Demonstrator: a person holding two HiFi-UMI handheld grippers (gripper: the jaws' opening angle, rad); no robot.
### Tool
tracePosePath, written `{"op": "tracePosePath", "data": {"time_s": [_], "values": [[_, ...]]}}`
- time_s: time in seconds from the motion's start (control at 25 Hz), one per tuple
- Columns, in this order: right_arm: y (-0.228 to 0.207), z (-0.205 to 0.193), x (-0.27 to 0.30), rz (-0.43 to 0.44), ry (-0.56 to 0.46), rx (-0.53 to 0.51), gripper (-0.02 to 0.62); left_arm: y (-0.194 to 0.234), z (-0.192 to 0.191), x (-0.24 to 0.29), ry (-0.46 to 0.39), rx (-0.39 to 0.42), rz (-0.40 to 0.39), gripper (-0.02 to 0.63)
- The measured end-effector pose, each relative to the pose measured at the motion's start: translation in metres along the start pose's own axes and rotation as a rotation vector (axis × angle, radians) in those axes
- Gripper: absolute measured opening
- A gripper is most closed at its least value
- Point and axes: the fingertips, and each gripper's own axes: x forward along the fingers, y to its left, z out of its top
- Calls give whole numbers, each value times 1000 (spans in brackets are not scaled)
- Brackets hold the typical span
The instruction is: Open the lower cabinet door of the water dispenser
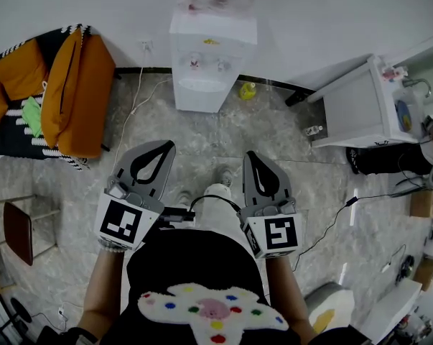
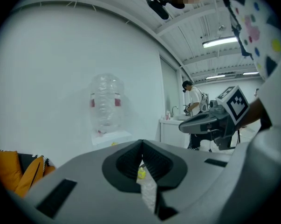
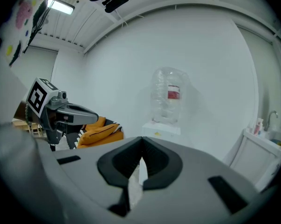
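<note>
Marble floor [image 1: 223, 131] separates the water dispenser [image 1: 202, 85] from left gripper [image 1: 169, 145] and right gripper [image 1: 250, 155], both pressed together.

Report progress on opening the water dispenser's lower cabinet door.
Done: nothing yet. The water dispenser stands at the wall, and its lower door shows no sign of being swung out. In hand: the left hand-held gripper and right hand-held gripper are both shut and empty, a stretch of floor away from it. Left: approach, take the door, pull it open.
</note>
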Motion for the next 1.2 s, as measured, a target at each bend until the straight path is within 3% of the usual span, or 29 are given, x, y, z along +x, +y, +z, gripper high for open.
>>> {"op": "tracePosePath", "data": {"time_s": [0.4, 0.48, 0.52, 1.2], "values": [[-30, -5, 19, 50, 6, 27, -2, 3, 3, 25, 9, -66, 70, 16], [-35, -10, 21, 68, 11, 35, 154, 1, 1, 31, 23, -77, 63, 133], [-36, -11, 22, 74, 18, 32, 169, 0, -1, 34, 31, -78, 61, 144], [-62, -35, 42, 117, 76, 77, 168, -2, -15, 71, 69, -113, 83, 135]]}}
